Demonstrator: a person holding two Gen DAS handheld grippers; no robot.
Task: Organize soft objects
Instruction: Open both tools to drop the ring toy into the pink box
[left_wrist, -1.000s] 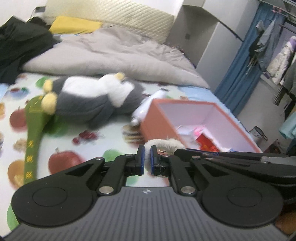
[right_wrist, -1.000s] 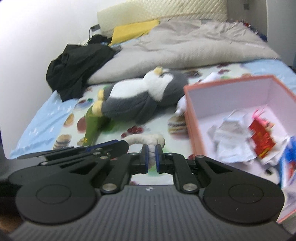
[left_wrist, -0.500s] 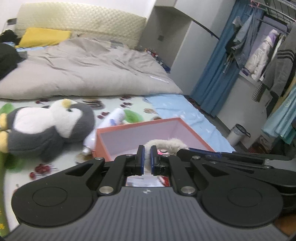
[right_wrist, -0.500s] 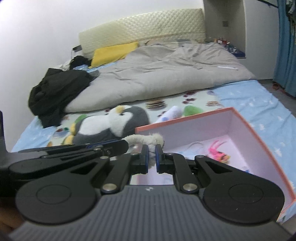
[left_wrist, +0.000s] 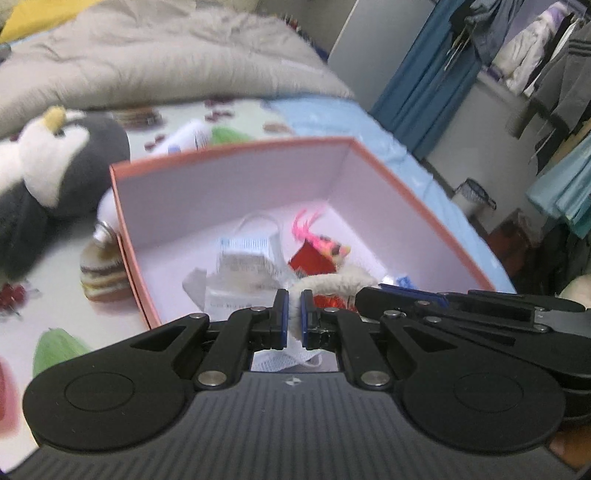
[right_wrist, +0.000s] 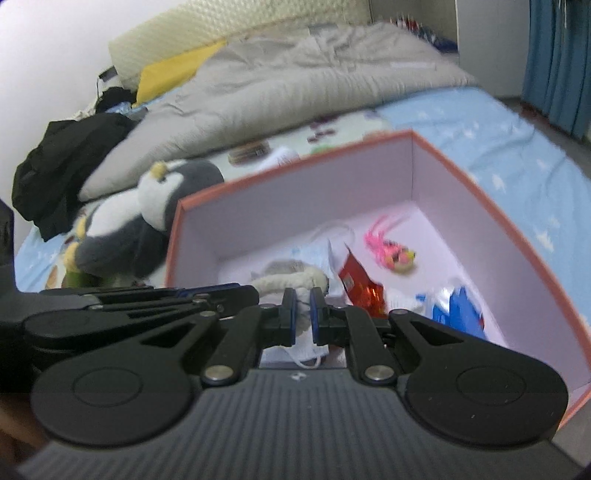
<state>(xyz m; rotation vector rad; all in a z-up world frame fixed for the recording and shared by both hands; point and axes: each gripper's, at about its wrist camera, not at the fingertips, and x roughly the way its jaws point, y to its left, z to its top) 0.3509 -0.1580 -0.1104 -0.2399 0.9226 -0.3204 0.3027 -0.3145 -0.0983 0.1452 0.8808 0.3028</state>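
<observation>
Left wrist view: our left hand-held gripper (left_wrist: 294, 318) is clenched on the fuzzy white band (left_wrist: 334, 284), above the pink box (left_wrist: 236, 186); penguin plush (left_wrist: 44, 173) at nine o'clock.

Right wrist view: our right hand-held gripper (right_wrist: 302, 317) pinches the band's other end (right_wrist: 291, 282) over the box.

Home bedroom: bed (right_wrist: 480, 122), duvet (right_wrist: 295, 88), hanging clothes (left_wrist: 535, 48)

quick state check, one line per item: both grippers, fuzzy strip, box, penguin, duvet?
left gripper: shut on fuzzy strip
right gripper: shut on fuzzy strip
fuzzy strip: held at both ends, hanging over the box
box: open, no lid, already holds paper and small bits
penguin: lying on the bed beside the box
duvet: rumpled, unfolded
</observation>
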